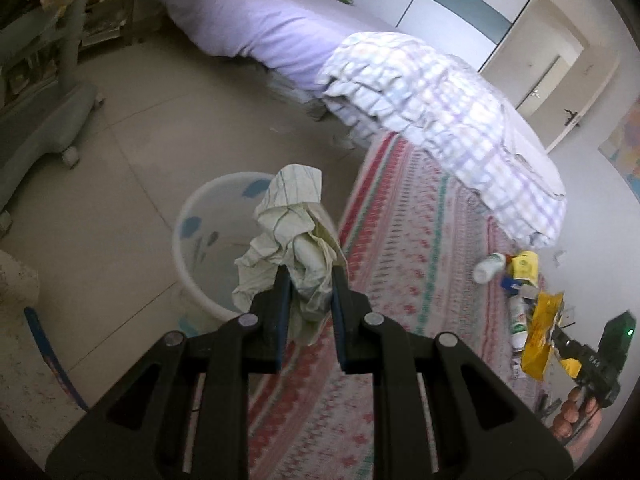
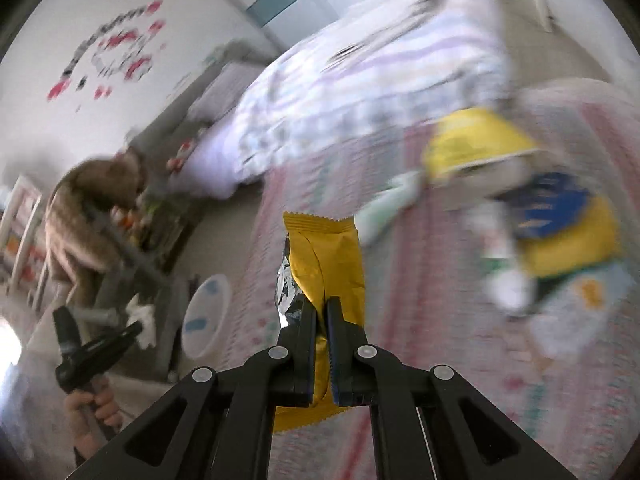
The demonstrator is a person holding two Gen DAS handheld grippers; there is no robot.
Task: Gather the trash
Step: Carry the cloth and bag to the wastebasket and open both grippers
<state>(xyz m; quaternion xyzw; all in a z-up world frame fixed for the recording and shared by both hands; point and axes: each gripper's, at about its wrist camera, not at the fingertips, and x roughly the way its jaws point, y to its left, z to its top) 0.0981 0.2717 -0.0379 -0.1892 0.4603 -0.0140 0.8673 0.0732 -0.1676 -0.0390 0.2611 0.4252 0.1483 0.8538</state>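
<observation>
My left gripper (image 1: 308,276) is shut on a crumpled sheet of paper (image 1: 294,236) and holds it above the right rim of a white bin (image 1: 200,240) on the floor. My right gripper (image 2: 322,306) is shut on a yellow foil wrapper (image 2: 326,248) and holds it above the rug. The same wrapper (image 1: 542,338) and right gripper (image 1: 560,340) show at the right of the left wrist view. A pile of trash (image 1: 516,276) with a white bottle and yellow packets lies on the rug by the bed; it is blurred in the right wrist view (image 2: 560,236).
A patterned rug (image 1: 400,240) runs beside a bed (image 1: 260,24) with a checked quilt (image 1: 440,104) hanging over its edge. A grey wheeled stand (image 1: 52,116) is at the left on the tiled floor. The bin (image 2: 206,316) and my left gripper (image 2: 136,330) show at lower left.
</observation>
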